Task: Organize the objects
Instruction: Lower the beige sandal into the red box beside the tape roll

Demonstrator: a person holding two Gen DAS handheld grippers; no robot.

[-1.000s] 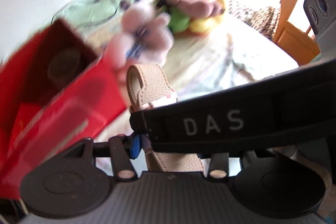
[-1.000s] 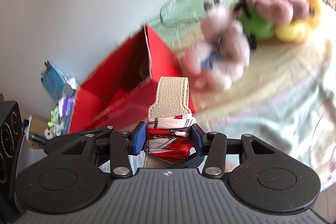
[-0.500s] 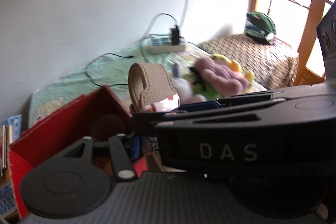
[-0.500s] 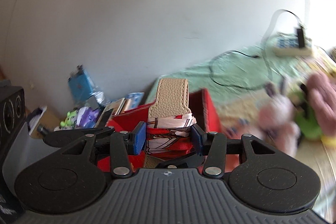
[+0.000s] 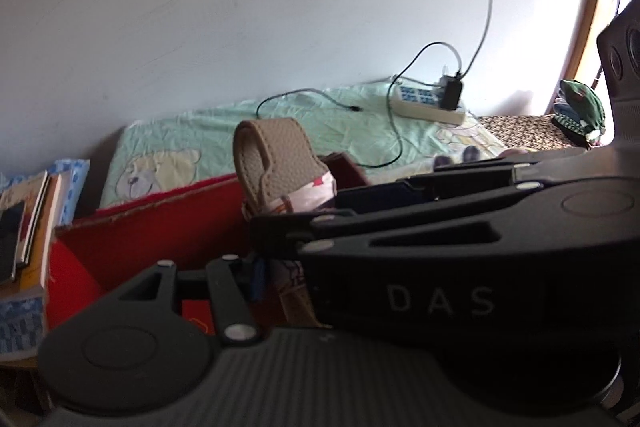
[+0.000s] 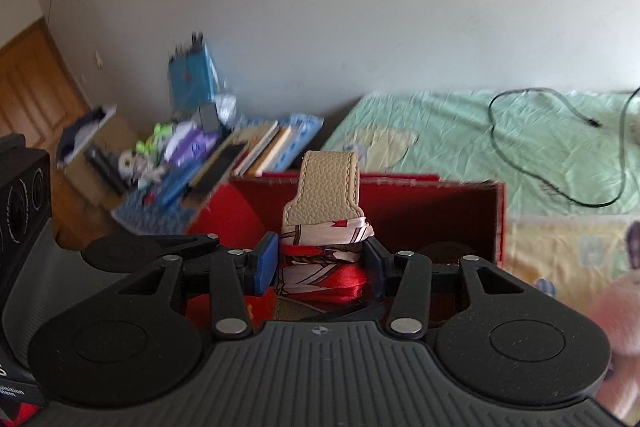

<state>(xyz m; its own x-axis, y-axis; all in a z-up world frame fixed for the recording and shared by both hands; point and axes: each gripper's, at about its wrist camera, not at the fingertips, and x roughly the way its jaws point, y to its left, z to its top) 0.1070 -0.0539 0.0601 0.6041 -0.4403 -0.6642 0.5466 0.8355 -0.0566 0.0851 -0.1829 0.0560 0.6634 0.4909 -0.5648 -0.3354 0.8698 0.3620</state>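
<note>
The right gripper [image 6: 320,263] had its jaws clamped on a beige leather strap [image 6: 328,187] wrapped in a red-and-white scarf [image 6: 324,259], directly before the open red box [image 6: 440,203]. The left gripper's jaw state could not be told.

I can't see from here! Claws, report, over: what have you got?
Right claw shut on strap, scarf wrapped round it. Left claw mostly hidden behind right, state unclear. Strap above red box. Nothing blocking, over.
</note>
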